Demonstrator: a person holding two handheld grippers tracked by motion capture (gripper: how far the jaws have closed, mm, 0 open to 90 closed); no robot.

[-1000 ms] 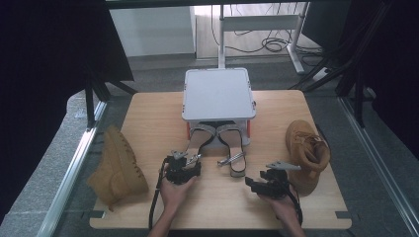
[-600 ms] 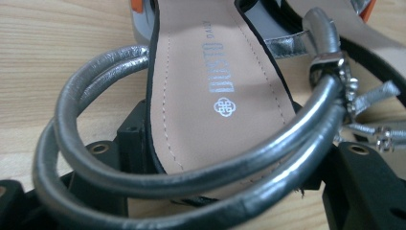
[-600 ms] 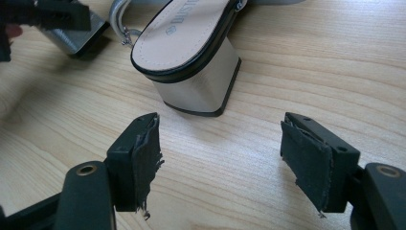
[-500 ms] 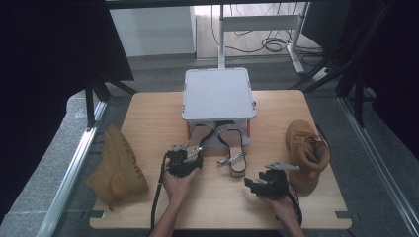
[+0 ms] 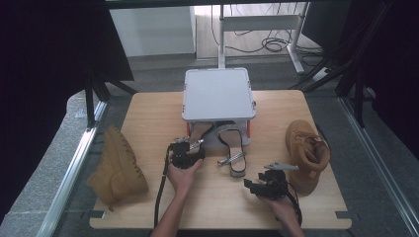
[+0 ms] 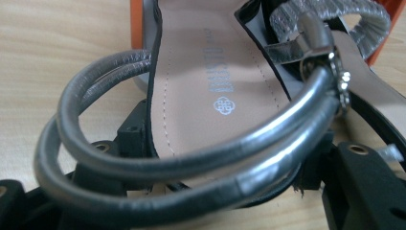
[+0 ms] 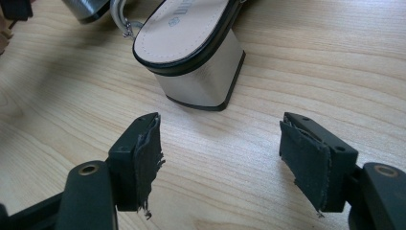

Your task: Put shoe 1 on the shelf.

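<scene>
Left sandal (image 6: 201,91): it is being gripped at its heel end by the left hand-held gripper, in front of the grey box; its toe end is lying under the box, and its silver double strap (image 6: 158,167) is arching across the left gripper view.
Left hand-held gripper (image 5: 187,150): it is being held wide and clamped on the left sandal, with the black jaws sitting on either side of the sole below the strap.
Right sandal (image 5: 232,153): it is lying just beside the left sandal, toe under the box, heel toward the person; its pale block heel (image 7: 201,81) is being seen close up in the right gripper view.
Right hand-held gripper (image 5: 269,185): it is being held with its jaws apart and nothing between them, near the right sandal's heel but not touching it, above bare wood.
Box (image 5: 218,94): it is being carried on orange legs at the far middle of the surface.
Left boot (image 5: 116,165): it is lying at the left edge of the surface, well apart from the sandals.
Right boot (image 5: 306,155): it is standing at the right side, just beside the right hand-held gripper.
Surface (image 5: 148,113): pale wood is being seen under everything.
</scene>
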